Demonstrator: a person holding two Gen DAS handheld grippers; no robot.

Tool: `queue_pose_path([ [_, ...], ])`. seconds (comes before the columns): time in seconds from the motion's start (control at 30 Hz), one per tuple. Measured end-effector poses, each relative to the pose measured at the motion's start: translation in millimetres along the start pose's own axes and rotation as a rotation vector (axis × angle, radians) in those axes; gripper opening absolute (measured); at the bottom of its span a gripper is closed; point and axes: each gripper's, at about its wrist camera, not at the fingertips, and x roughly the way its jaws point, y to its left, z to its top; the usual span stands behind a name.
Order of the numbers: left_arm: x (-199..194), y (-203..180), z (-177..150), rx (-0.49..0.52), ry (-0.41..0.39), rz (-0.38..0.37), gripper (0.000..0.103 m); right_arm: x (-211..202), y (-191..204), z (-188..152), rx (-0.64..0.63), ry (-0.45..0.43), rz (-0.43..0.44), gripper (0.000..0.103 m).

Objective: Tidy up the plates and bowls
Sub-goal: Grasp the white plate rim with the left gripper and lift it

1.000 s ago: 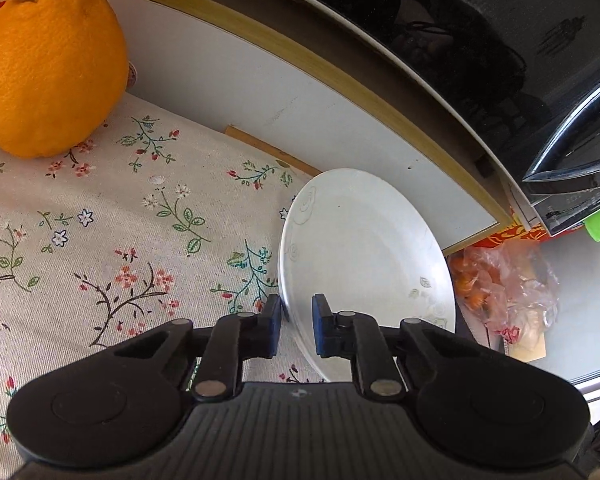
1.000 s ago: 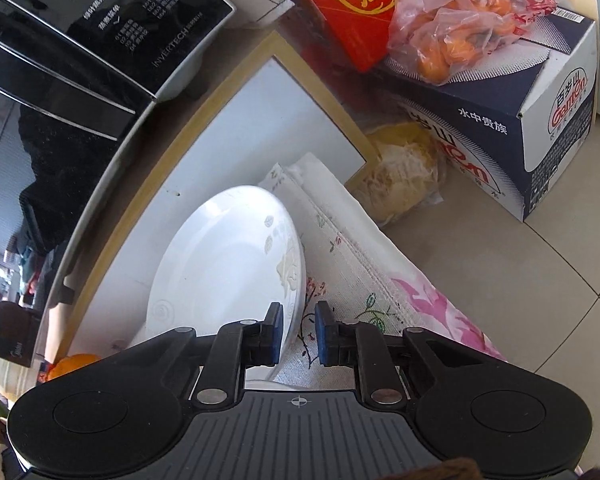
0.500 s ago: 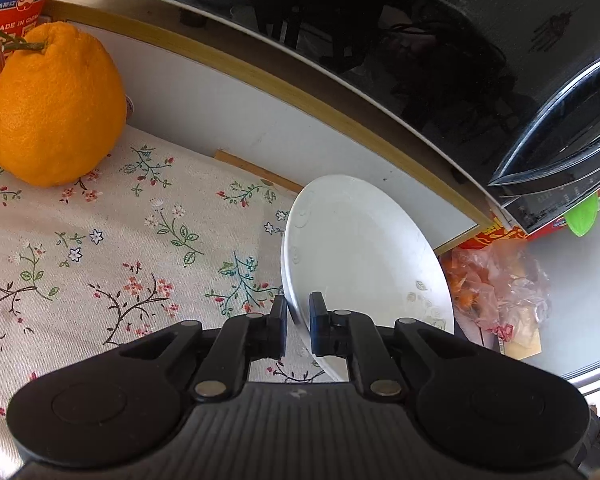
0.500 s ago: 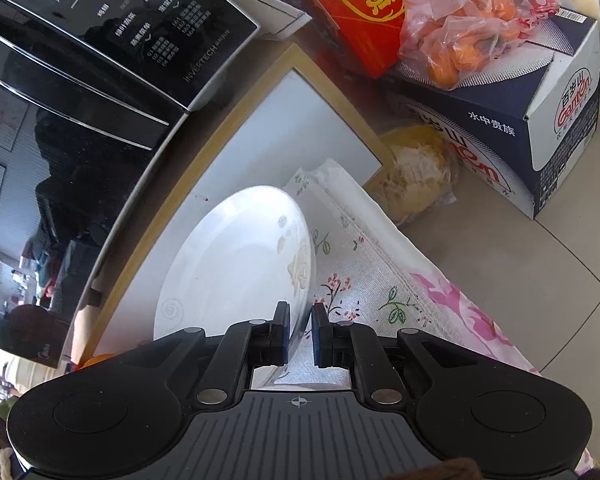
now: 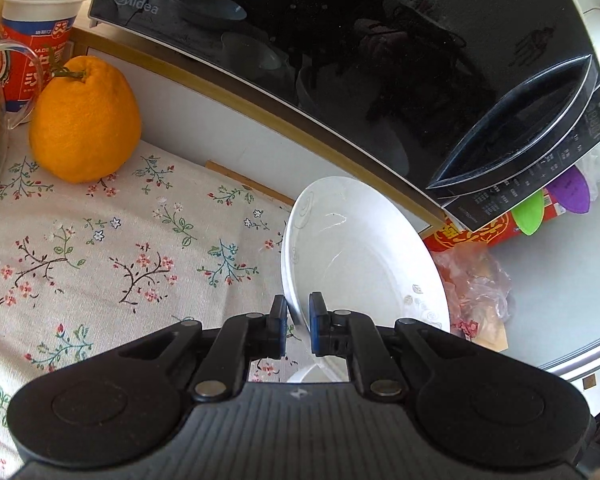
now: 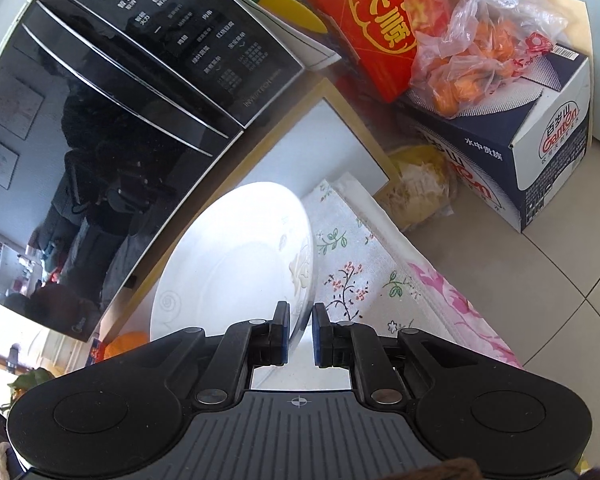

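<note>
Plate (image 5: 364, 256) sits tilted above the flowered cloth (image 5: 100, 248), pinched by opposite rims: left gripper (image 5: 298, 322) clamped on one edge, right gripper (image 6: 299, 332) on the other. Only the left view shows the orange (image 5: 86, 120) and cups (image 5: 40, 36); only the right shows floor tiles (image 6: 560, 264), box (image 6: 532, 148) and bagged fruit (image 6: 472, 48). The microwave (image 5: 380, 60) looms close behind.
</note>
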Motion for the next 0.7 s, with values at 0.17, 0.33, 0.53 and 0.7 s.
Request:
queue_pose_path([
  [0.17, -25, 3, -8, -0.004, -0.023, -0.009, 0.009, -25, 13, -13, -0.055, -0.006, 0.013, 0.012],
  [0.33, -59, 13, -22, -0.007, -0.046, 0.001, 0.009, -48, 33, -33, -0.127, -0.003, 0.032, 0.012],
  [0.53, -105, 32, -32, -0.023, -0.084, 0.015, 0.009, -73, 60, -64, -0.202, 0.022, 0.085, 0.013],
  [0.7, -146, 49, -43, -0.008, -0.113, 0.044, 0.009, -89, 79, -98, -0.272, 0.051, 0.124, 0.013],
])
